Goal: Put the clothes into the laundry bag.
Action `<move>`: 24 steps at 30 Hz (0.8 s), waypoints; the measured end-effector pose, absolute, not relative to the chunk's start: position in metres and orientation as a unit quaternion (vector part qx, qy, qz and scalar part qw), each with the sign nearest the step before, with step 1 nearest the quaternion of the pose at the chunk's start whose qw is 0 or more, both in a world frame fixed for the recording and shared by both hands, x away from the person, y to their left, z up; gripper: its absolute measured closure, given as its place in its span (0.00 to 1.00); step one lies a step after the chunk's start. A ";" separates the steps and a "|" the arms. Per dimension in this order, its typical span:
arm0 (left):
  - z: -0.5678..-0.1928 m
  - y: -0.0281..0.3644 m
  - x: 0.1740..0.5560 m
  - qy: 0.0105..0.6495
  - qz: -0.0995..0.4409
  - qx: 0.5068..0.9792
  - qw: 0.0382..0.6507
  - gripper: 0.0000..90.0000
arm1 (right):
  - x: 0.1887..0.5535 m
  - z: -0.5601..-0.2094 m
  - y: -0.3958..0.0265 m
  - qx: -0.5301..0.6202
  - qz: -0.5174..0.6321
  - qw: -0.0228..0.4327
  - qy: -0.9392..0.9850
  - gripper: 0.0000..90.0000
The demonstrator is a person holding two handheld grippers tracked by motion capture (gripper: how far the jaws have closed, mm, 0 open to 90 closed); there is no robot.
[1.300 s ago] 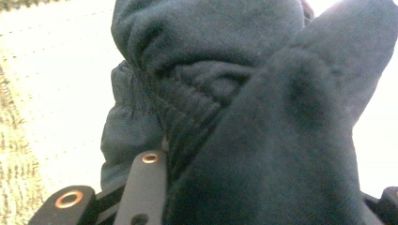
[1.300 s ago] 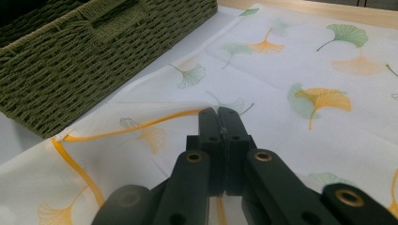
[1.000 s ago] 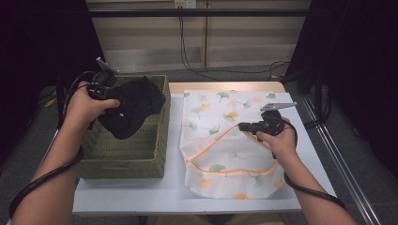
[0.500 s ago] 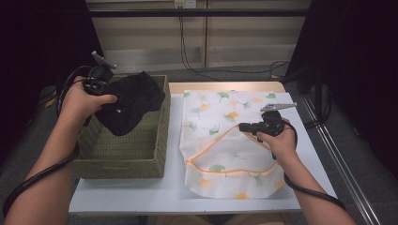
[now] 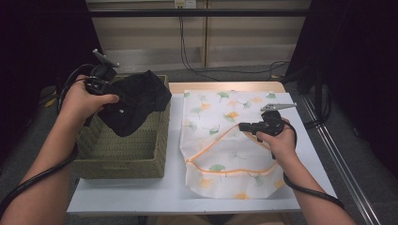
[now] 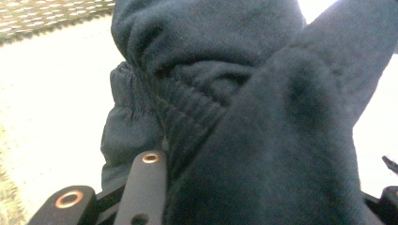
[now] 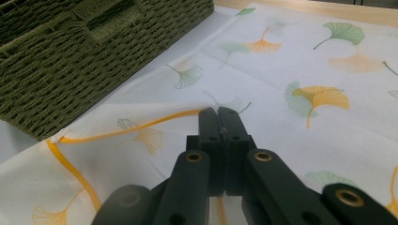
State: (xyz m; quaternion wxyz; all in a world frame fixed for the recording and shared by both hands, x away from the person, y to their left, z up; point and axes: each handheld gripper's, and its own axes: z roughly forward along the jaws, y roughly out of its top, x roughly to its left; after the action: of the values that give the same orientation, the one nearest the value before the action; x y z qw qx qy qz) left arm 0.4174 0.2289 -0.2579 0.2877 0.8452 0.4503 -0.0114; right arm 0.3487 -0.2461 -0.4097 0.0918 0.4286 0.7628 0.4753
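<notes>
- My left gripper (image 5: 107,83) has its fingers (image 6: 143,187) clamped on a dark garment (image 5: 136,102); in the left gripper view the cloth bulges between them and covers most of the right-hand finger, so I cannot see that pad at all.
- In the same view the fabric hides where the fingertips end; I can make out a ribbed seam and a gathered cuff, but not which kind of garment it is.
- From the high view, the garment hangs bunched from the left gripper above the basket (image 5: 94,154), its lower folds dipping inside the rim. Whether it touches the basket floor I cannot tell.
- My left hand (image 5: 84,99) wraps the gripper body, so most of the tool is covered there.
- My right gripper (image 7: 220,119) has its fingers pressed together, pinching the orange-trimmed edge of the laundry bag (image 5: 225,140); the fabric caught between the pads is too thin to make out.
- That edge is lifted slightly, so the bag's mouth gapes toward the basket. The inside of the bag is out of sight.
- The bag, white with ginkgo leaves, lies flat on the tabletop (image 5: 141,197) just right of the basket.
- My right hand (image 5: 278,140) covers part of the bag's trim.
</notes>
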 end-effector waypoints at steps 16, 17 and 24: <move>-0.260 0.178 0.406 0.385 -0.058 0.872 0.298 0.71 | 0.352 -0.409 -0.244 0.433 0.474 0.096 0.761 1.00; -0.261 0.175 0.405 0.383 -0.057 0.872 0.298 0.71 | 0.352 -0.409 -0.244 0.433 0.473 0.096 0.761 1.00; -0.266 0.162 0.398 0.366 -0.063 0.879 0.297 0.71 | 0.354 -0.410 -0.245 0.437 0.475 0.096 0.758 1.00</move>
State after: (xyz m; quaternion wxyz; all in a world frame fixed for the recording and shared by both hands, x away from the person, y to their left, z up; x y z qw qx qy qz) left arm 0.3984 0.1620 -0.2659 0.2973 0.8794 0.3664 -0.0634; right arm 0.3536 -0.2451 -0.4102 0.0963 0.4366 0.7581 0.4747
